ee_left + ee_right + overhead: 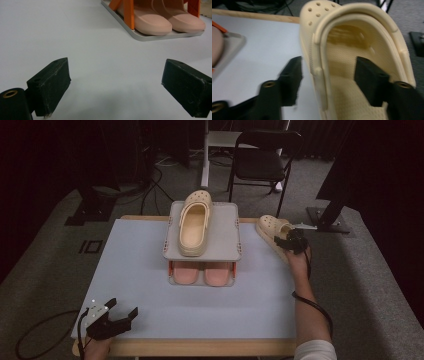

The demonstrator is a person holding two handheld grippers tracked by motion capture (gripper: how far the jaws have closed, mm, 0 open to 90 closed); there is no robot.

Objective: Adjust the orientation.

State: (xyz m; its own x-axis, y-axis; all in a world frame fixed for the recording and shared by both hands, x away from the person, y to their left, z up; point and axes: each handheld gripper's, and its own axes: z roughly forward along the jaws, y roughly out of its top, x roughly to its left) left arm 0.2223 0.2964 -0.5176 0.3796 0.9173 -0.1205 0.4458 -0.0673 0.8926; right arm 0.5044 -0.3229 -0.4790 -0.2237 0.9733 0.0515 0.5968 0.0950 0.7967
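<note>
Right hand-held gripper [327, 82] straddles the side wall of the cream clog [352, 62] at the counter's [135, 265] right edge, jaws not yet closed. Clog looks light, rubbery; wall's the spot. Left hand-held gripper [115, 87] open, empty.

— State the footwear observed.
— One cream clog [193, 222], perforated toe pointing far, lies flat on the top tier of the grey two-tier rack [225, 237] at table centre. A second cream clog [272, 231] sits at the table's far right edge.
— Lower tier?
— A pair of pink slippers [203, 272], side by side, toes near.
</note>
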